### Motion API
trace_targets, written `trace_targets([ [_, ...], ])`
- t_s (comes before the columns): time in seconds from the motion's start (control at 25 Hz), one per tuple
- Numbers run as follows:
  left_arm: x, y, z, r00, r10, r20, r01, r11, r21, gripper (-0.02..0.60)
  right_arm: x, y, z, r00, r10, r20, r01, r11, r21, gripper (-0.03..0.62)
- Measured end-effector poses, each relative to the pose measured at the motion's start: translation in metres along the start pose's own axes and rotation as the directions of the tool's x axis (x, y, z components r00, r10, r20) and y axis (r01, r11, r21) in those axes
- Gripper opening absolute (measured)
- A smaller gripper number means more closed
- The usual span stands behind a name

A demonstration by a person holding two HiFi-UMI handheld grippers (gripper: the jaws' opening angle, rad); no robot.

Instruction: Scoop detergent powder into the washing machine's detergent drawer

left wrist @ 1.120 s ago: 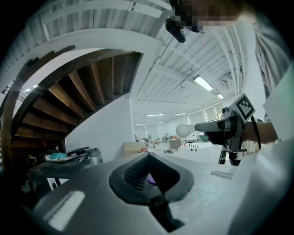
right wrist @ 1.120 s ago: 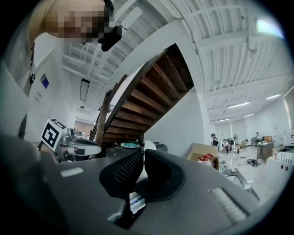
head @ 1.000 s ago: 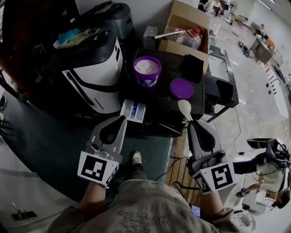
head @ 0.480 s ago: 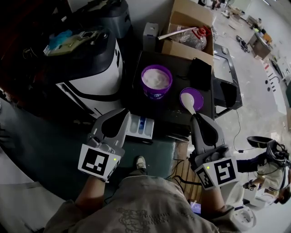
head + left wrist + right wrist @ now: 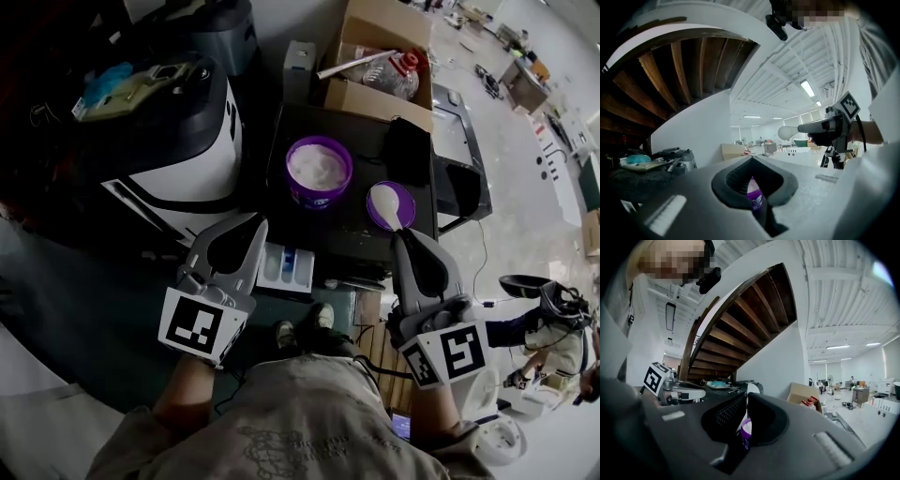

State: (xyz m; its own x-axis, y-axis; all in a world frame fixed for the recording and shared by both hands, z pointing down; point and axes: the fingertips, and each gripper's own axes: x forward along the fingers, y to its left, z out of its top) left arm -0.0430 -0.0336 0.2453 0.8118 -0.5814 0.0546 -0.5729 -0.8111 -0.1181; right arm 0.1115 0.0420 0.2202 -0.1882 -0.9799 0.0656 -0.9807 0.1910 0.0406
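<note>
Right gripper (image 5: 404, 233) clamped on scoop (image 5: 383, 199), bowl over purple lid (image 5: 409, 199), centre-right; likely staged for tub (image 5: 319, 167). Left gripper (image 5: 257, 224) fingers together, empty, beside open drawer (image 5: 287, 267).

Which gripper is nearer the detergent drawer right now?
Left. The left gripper is just beside the detergent drawer, at its left; the right gripper holds a scoop over the purple lid, farther right.

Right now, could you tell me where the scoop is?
In the head view, the scoop is held by the right hand-held gripper, its bowl over the purple lid, right of the powder tub.
</note>
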Motion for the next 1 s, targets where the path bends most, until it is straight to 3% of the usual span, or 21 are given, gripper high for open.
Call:
trace_targets([
  [0.48, 0.034, 0.019, -0.007, 0.996, 0.069, -0.053, -0.070, 0.998, -0.006, 0.000, 0.043, -0.036, -0.007, 0.999, 0.053, 0.000, -0.053, 0.998, 0.023, 0.037],
  [1.0, 0.103, 0.044, -0.015, 0.970, 0.218, -0.104, -0.220, 0.976, -0.003, 0.000, 0.122, -0.098, -0.019, 0.974, 0.228, -0.001, -0.227, 0.972, 0.057, 0.036],
])
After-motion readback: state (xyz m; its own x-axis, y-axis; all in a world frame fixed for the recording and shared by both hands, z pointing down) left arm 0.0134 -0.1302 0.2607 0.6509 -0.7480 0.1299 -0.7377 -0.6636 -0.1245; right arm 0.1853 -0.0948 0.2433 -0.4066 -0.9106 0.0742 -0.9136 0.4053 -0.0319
